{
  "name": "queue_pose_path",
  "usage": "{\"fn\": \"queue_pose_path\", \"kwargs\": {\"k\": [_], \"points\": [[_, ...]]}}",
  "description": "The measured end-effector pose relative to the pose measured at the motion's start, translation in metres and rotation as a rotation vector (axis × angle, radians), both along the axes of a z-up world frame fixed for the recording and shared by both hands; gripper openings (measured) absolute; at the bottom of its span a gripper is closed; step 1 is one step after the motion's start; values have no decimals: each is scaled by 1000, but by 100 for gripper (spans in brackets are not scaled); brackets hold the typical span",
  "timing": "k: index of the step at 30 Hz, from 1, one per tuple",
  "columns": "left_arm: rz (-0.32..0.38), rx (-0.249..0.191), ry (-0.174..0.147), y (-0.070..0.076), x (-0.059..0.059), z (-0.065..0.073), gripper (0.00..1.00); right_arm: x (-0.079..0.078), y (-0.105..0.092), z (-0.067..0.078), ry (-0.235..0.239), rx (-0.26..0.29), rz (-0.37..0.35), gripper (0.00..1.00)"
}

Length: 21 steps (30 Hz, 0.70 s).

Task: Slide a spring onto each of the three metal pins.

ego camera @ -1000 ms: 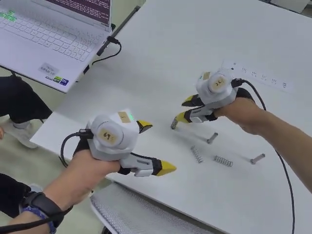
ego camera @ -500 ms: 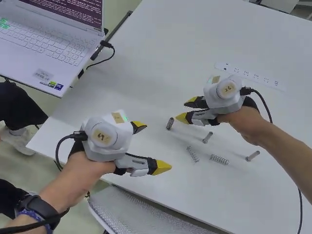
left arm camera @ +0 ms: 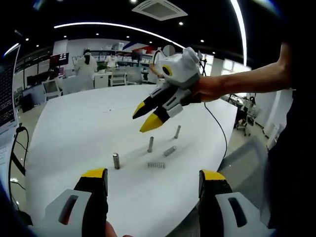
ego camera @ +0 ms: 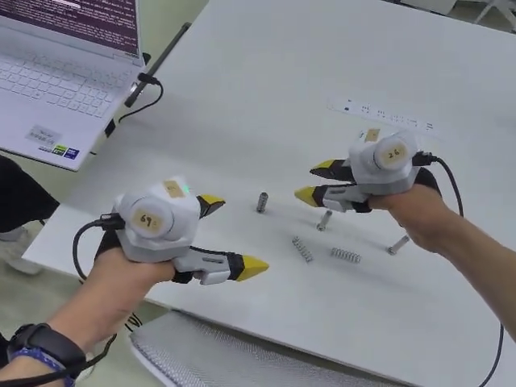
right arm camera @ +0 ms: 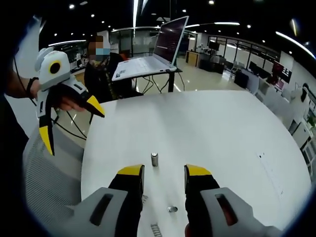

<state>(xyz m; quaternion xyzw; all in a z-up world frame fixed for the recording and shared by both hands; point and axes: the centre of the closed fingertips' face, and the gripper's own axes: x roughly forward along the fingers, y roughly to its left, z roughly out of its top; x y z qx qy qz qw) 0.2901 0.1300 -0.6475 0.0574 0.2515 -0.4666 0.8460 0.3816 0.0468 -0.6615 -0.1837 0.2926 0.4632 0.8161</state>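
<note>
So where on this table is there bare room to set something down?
The wide stretch between the laptop and the power strip is bare. It is crowded between the left gripper and the right gripper, where pins and springs lie.

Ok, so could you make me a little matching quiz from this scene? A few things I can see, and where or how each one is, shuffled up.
Things:
1. laptop
2. power strip
3. pin wearing a spring
4. left tool

Descriptions:
A. jaws wide apart, holding nothing
B. standing upright on the table, with nothing touching it
C. white, lying flat toward the far side
D. lid up, at the far left of the head view

Pairs: 1-D, 2-C, 3-B, 4-A.
</note>
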Motion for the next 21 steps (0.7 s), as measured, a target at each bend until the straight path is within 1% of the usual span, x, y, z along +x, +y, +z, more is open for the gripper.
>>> {"fn": "queue_pose_path", "kwargs": {"k": [6, 9, 21], "points": [[-10, 0, -8, -3, 2, 3, 72, -8, -21, 7, -14, 17, -55, 32], [-12, 2, -11, -4, 4, 4, 72, -12, -30, 10, -14, 29, -84, 34], [-8, 12, -20, -4, 7, 12, 72, -32, -77, 13, -5, 74, -214, 43]]}}
